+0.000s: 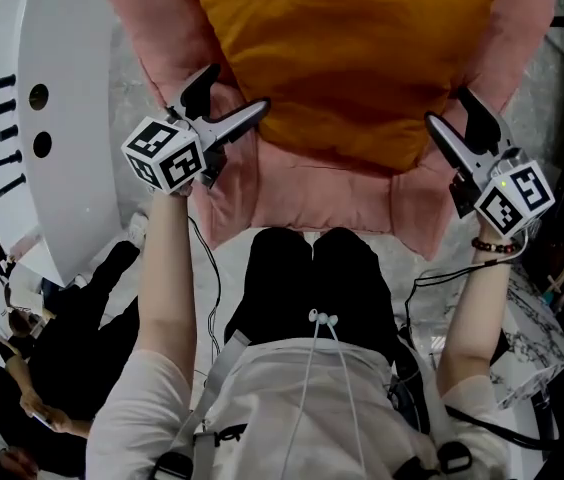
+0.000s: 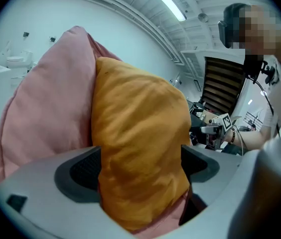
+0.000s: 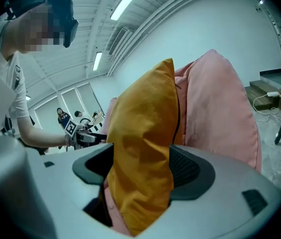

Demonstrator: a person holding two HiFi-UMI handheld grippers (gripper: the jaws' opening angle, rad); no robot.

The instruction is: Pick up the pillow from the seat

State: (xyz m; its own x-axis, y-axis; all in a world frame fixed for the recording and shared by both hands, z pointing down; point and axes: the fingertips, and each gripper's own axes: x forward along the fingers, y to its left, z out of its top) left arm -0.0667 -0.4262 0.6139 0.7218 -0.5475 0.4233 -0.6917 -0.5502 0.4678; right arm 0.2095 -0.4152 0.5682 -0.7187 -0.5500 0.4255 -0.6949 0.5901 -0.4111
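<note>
While the person stands over a plump pink upholstered seat (image 1: 302, 193), a white moulded panel with black slots and two round holes (image 1: 32, 98) rises at the far left, with another person in black clothes (image 1: 72, 358) low beside its foot. Next comes the left hand-held gripper (image 1: 240, 88), its marker cube toward the wearer and its jaws reaching in at the lower left corner of the large orange fabric pillow (image 1: 342, 58). Seen from the left gripper view, those jaws stand wide with the pillow's edge between them. The cloth fills the gap and brushes both dark ribbed pads (image 2: 80, 168), yet it keeps its full bulge, loose rather than squeezed.

The pillow itself stands upright in the middle of the seat. It leans against the seat's pink back cushion (image 2: 46, 108), and its lower edge is down on the pink seat. Below it in the head view are the wearer's black trousers (image 1: 302, 278) and white shirt (image 1: 312, 398), with a pair of white earbuds on a thin cord (image 1: 322, 318) hanging down the front.

To the right, the right hand-held gripper (image 1: 444, 105) meets the pillow's lower right corner in the same way. In the right gripper view its jaws are spread wide, and the pillow (image 3: 145, 148) lies between them against the pads, slack and full. A dark beaded bracelet (image 1: 492, 246) circles that wrist.
</note>
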